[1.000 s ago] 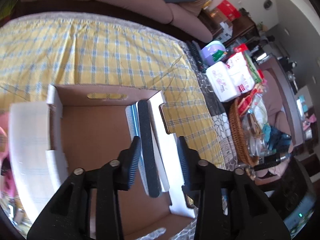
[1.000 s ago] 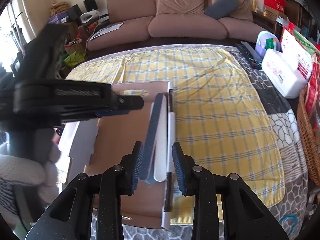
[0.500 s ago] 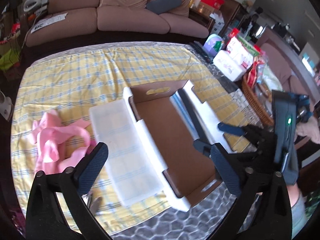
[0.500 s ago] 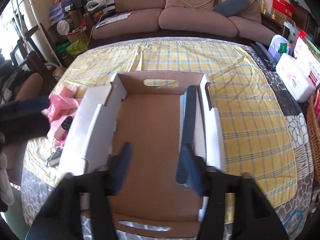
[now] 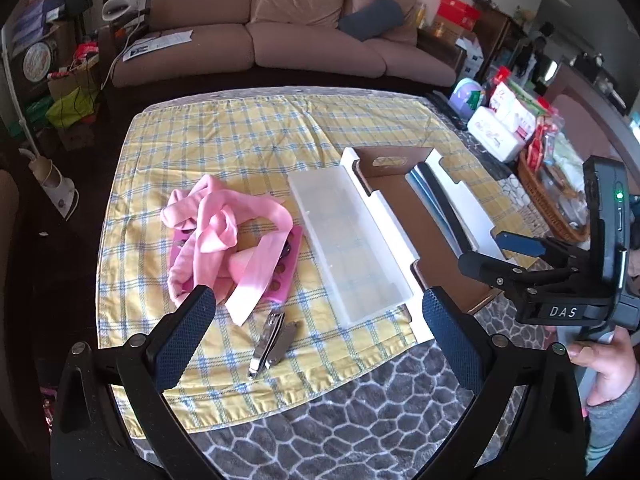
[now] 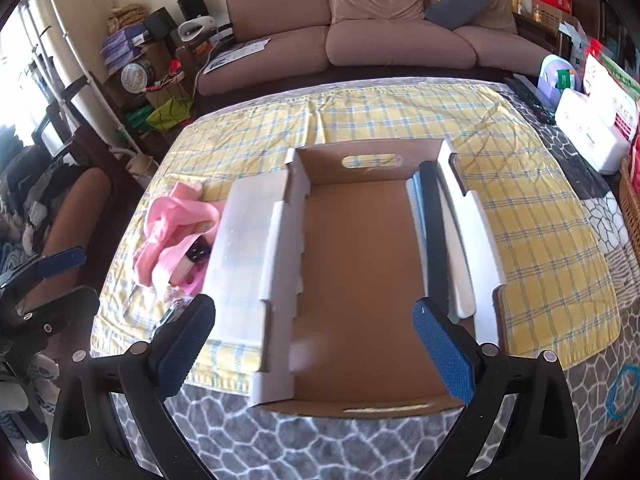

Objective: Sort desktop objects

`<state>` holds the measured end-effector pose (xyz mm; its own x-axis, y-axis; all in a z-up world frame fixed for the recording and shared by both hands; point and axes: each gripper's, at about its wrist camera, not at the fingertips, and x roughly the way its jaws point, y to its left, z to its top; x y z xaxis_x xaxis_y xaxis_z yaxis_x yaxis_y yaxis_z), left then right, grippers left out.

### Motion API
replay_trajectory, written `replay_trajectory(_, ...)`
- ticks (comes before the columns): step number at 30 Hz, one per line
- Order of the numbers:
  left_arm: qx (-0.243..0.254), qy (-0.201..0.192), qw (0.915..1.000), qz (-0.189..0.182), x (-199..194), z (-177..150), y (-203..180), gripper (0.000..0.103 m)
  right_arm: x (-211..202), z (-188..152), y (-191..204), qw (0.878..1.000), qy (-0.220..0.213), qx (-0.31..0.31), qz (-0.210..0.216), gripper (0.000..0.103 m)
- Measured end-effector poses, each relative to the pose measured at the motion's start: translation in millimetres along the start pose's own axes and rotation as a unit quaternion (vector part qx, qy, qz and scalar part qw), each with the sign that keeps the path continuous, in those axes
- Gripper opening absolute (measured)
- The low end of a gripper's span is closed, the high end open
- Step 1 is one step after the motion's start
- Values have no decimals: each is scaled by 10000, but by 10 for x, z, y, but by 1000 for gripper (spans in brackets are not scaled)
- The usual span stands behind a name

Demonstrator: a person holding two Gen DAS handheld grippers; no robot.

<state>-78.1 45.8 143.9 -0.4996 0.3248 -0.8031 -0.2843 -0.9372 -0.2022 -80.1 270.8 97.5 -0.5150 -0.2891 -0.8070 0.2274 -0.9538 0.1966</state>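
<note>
Both the left gripper [image 5: 318, 336] and right gripper [image 6: 314, 344] are hanging with fingers spread wide, gripping nothing; the dark notebook [image 6: 434, 236] is standing inside the cardboard box [image 6: 356, 406] at 3 o'clock

- A home living room: a brown sofa [image 6: 360, 28] with cushions stands behind the desk [image 6: 520, 216].
- Household clutter sits left of the sofa.
- A wicker basket [image 5: 552, 200] stands right of the desk.
</note>
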Motion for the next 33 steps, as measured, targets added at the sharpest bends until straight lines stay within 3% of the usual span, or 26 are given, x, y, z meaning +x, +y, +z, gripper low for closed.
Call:
replay_trajectory(10,-211,1,9997,101,-214,-329,500,103,-49,-145,610,9996,7,-203,216,102)
replay_trajectory(21,-806,212,9965,-17,13,-686,1304,103,84,-168,997,9975,-62,-212,671,102)
replay_trajectory(27,-718,246,9969,-210,199,-649,1306,103,202,-117,1018,9970,-76,-63,770,102)
replay_trajectory(33,-348,230,9969,-671,379,-606,955,103,272,-67,861,9981,-77,16,617,102)
